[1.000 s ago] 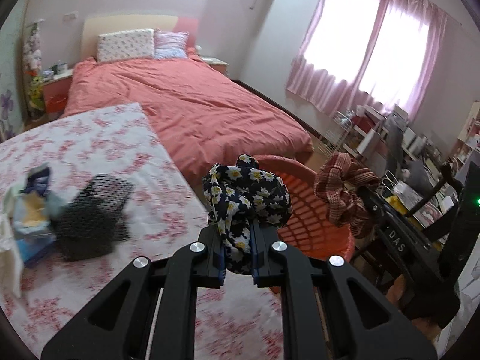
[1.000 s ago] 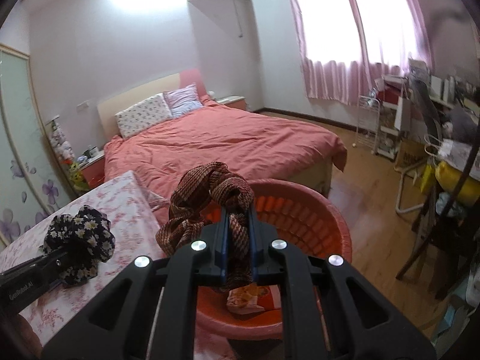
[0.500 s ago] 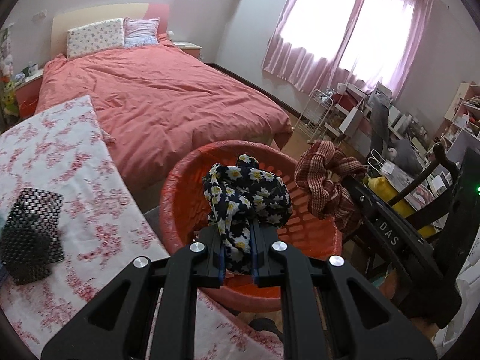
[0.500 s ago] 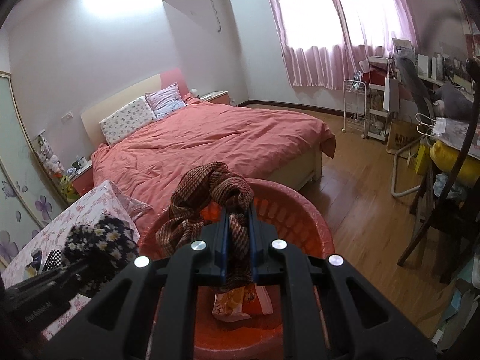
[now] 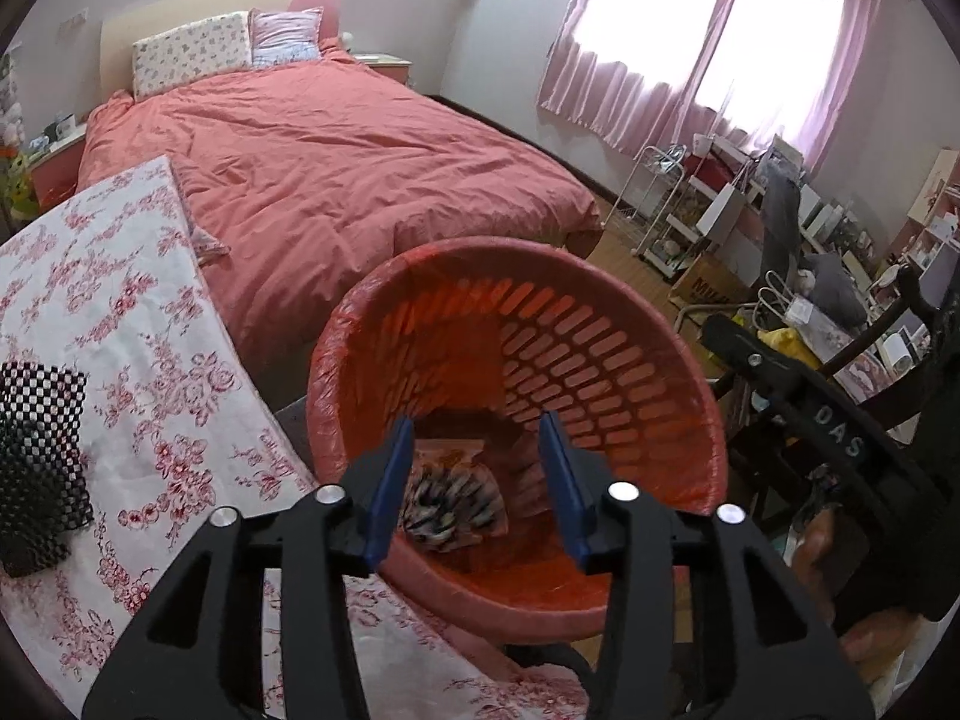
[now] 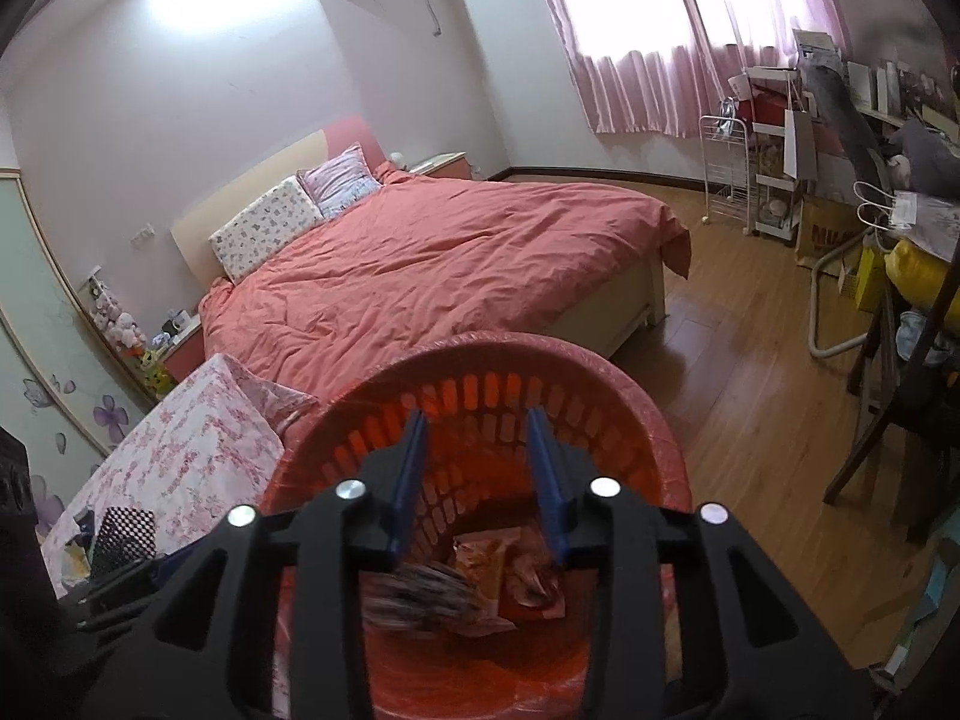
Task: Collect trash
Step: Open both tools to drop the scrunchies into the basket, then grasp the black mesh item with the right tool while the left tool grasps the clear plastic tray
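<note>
Your left wrist camera sits just behind the left gripper, tilted steeply down, close over the round red slatted plastic basket. It faces across the wide bed with the coral-red cover toward the headboard wall; the pink-curtained window lies to its right, the table with the pink floral cloth to its left.

Your right wrist camera rides behind the right gripper, angled less steeply, near the same basket from the other side. It looks over the bed and the wooden plank floor.

Both views share basket, bed, floral table, curtains.
</note>
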Demonstrator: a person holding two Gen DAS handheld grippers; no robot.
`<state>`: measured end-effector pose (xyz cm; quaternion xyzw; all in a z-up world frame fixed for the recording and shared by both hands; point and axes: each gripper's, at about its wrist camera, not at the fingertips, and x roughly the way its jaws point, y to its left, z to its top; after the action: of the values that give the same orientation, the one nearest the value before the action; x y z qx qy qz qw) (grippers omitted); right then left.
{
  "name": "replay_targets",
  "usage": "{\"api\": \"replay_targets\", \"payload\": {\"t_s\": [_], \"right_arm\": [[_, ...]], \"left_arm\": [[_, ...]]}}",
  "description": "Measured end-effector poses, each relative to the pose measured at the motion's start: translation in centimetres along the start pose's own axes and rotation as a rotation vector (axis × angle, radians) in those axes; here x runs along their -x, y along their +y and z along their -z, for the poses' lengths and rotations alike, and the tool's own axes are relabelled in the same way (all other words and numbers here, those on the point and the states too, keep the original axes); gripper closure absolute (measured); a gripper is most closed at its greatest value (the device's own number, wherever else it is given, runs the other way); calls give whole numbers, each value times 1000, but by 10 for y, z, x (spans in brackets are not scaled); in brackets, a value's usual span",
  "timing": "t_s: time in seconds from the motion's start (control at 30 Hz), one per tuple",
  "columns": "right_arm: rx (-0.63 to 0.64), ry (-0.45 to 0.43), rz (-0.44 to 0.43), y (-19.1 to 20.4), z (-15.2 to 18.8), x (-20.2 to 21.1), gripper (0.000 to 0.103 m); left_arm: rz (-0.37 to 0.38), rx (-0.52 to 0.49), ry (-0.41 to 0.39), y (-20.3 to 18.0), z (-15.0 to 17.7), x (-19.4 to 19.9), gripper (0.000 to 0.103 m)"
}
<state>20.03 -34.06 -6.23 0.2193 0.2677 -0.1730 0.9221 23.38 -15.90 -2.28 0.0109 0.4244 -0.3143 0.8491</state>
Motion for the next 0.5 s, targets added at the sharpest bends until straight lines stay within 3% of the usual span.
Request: {"api": "replay_targets", "payload": {"t_s": [0.17,0.33,0.5], "right_arm": [[48,-16,37,9,4,8,56],[70,-14,30,21,6,13,52],[116,-5,4,45,12,19,50]], "left_arm": [[-60,2,-13,12,4,11,44],[-143,13,-38,32,12,30,36],[-223,32,-51,57,23,51,35]]}}
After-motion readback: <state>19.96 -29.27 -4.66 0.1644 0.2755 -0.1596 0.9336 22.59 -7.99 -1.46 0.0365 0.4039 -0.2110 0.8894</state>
